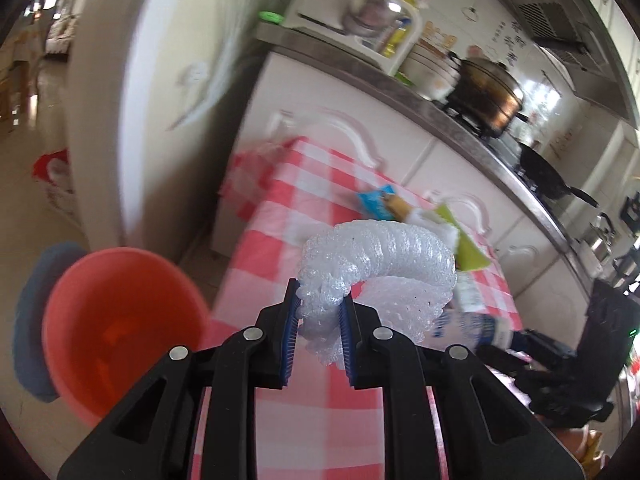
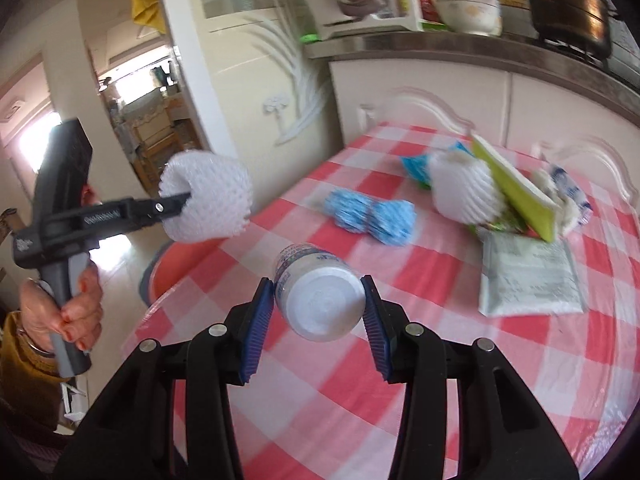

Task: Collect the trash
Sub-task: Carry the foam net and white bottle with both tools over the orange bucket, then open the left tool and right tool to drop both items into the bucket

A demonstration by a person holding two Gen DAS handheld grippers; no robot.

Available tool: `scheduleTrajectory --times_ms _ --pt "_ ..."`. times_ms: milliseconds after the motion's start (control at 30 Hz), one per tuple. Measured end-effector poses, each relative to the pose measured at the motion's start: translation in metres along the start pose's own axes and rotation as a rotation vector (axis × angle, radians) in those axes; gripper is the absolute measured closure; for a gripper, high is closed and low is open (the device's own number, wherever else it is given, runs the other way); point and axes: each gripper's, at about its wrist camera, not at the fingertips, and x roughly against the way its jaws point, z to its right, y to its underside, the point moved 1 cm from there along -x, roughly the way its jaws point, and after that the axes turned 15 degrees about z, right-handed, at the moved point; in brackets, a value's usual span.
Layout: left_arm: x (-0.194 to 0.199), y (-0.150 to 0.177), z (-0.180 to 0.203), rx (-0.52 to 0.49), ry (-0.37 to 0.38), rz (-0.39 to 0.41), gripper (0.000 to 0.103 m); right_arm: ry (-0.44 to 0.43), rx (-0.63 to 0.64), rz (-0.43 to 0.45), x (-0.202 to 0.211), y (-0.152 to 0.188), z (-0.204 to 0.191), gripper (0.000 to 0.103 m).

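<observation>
My left gripper (image 1: 320, 296) is shut on a white foam net sleeve (image 1: 384, 256), which curls up over the table edge. To its left, lower down, stands an orange bucket (image 1: 120, 320). In the right wrist view the same left gripper (image 2: 182, 200) holds the foam net (image 2: 208, 200) beyond the table's left edge, above the bucket (image 2: 176, 264). My right gripper (image 2: 318, 284) is shut on a clear plastic bottle (image 2: 324, 304), base toward the camera, lifted off the red-checked table (image 2: 440, 380).
On the table lie a blue crumpled wrapper (image 2: 370, 216), a second foam net (image 2: 464, 192), a green card (image 2: 516, 188) and a white packet (image 2: 528, 280). White cabinets and a counter with a pot (image 2: 568, 4) stand behind. A hand (image 2: 76, 312) grips the left tool.
</observation>
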Motion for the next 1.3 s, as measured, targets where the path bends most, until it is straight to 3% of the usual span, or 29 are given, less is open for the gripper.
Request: scheduleTrajectory --times_ms 267,400,633,967,1067,1133,1200,1233,1300 --pt "0.023 0.006 -0.093 0.064 -0.189 0.01 0.083 -0.196 0.037 -0.062 -0.059 -0.022 -0.065 0.057" --pt "0.02 0.017 -0.13 0.066 -0.271 -0.022 0.082 -0.262 0.068 -0.122 -0.099 -0.021 -0.098 0.057" --pt "0.003 0.045 -0.163 0.06 -0.344 -0.104 0.082 -0.285 0.137 -0.222 -0.157 -0.007 -0.134 0.057" --pt "-0.01 0.072 -0.189 0.072 -0.369 -0.182 0.082 -0.292 0.165 -0.306 -0.195 0.015 -0.152 0.054" --pt "-0.013 0.071 -0.189 0.065 -0.354 -0.187 0.071 -0.285 0.169 -0.301 -0.194 0.018 -0.156 0.039" --pt "-0.012 0.069 -0.19 0.058 -0.353 -0.184 0.05 -0.281 0.124 -0.29 -0.194 0.017 -0.151 0.033" --pt "-0.011 0.066 -0.19 0.035 -0.359 -0.17 0.044 -0.273 0.065 -0.284 -0.191 0.014 -0.14 0.025" --pt "-0.012 0.063 -0.19 0.027 -0.364 -0.168 0.037 -0.267 0.031 -0.278 -0.189 0.013 -0.133 0.025" --pt "-0.008 0.058 -0.19 0.026 -0.363 -0.141 0.033 -0.281 -0.037 -0.251 -0.182 0.009 -0.12 0.022"
